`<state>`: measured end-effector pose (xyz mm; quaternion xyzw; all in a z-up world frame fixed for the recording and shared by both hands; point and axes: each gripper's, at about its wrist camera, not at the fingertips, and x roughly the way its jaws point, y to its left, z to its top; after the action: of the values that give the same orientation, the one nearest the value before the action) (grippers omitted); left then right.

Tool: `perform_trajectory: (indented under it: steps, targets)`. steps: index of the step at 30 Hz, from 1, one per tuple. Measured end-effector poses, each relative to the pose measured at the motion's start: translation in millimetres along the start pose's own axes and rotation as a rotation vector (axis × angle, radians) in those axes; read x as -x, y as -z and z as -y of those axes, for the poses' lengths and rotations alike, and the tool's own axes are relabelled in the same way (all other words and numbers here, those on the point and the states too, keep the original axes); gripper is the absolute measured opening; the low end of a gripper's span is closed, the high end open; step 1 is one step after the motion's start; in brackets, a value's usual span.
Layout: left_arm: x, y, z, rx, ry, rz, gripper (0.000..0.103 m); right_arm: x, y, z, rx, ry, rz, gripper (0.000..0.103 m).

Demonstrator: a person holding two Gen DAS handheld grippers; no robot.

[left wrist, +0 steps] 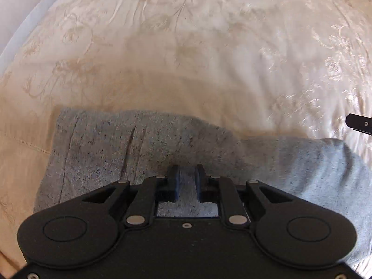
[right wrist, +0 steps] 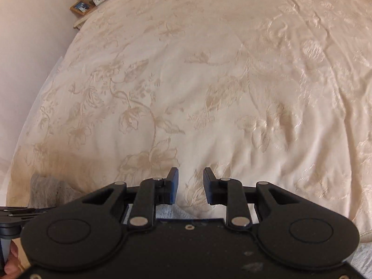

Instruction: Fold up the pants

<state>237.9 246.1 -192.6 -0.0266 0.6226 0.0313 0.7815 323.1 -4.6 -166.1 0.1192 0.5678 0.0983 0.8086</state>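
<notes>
Matte black claw, silver rivets

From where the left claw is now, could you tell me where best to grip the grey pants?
Probably the grey pants at their straight far edge, coming from above: it lies flat and clear on the bedspread, just ahead of the left claw.

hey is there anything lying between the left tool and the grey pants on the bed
Nothing visible. The left tool hangs directly over the grey pants, fingers apart, with only grey cloth showing between them. Beyond the pants, the cream bedspread shows no other objects.
</notes>
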Motion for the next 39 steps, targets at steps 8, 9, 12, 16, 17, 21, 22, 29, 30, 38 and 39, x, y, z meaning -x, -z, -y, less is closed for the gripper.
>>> perform_trajectory:
  steps: [8,9,12,16,17,21,22,29,30,38,39]
  targets:
    - [-20.7,16.6,7.8,-0.059,-0.045,-0.032,0.022,6.3,105.2,-14.0,0.062,-0.08,-0.169,0.026]
    - [-21.9,16.8,10.4,-0.066,-0.053,-0.033,0.022,8.7,111.3,-14.5,0.06,-0.081,-0.163,0.026]
    - [-26.0,15.5,19.3,-0.076,-0.068,-0.037,0.021,22.7,114.9,-13.2,0.035,-0.079,-0.126,0.026]
    - [-29.9,11.0,28.4,-0.079,-0.07,-0.037,0.021,48.0,99.9,-12.0,0.052,-0.08,-0.007,0.027]
    - [-29.9,11.6,29.2,-0.081,-0.069,-0.036,0.021,50.4,95.2,-11.8,0.056,-0.093,0.002,0.027]
    - [-26.2,8.8,23.4,-0.086,-0.064,-0.034,0.021,42.3,78.6,-13.4,0.065,-0.158,-0.017,0.027]
    - [-25.2,9.5,22.3,-0.085,-0.061,-0.035,0.021,37.7,76.0,-17.3,0.073,-0.167,-0.034,0.027]
    - [-32.1,3.0,0.6,-0.047,-0.02,-0.045,0.022,8.1,101.5,-38.6,0.098,-0.291,-0.255,0.028]
    - [-32.2,2.7,-1.0,-0.046,-0.016,-0.045,0.021,8.3,102.2,-38.5,0.092,-0.289,-0.248,0.028]
    - [-33.1,3.3,-10.3,-0.057,-0.001,-0.041,0.022,-13.2,75.4,-40.0,0.025,-0.274,-0.229,0.031]
    - [-33.0,3.8,-12.4,-0.057,0.002,-0.04,0.022,-15.2,71.1,-44.5,0.045,-0.29,-0.232,0.031]
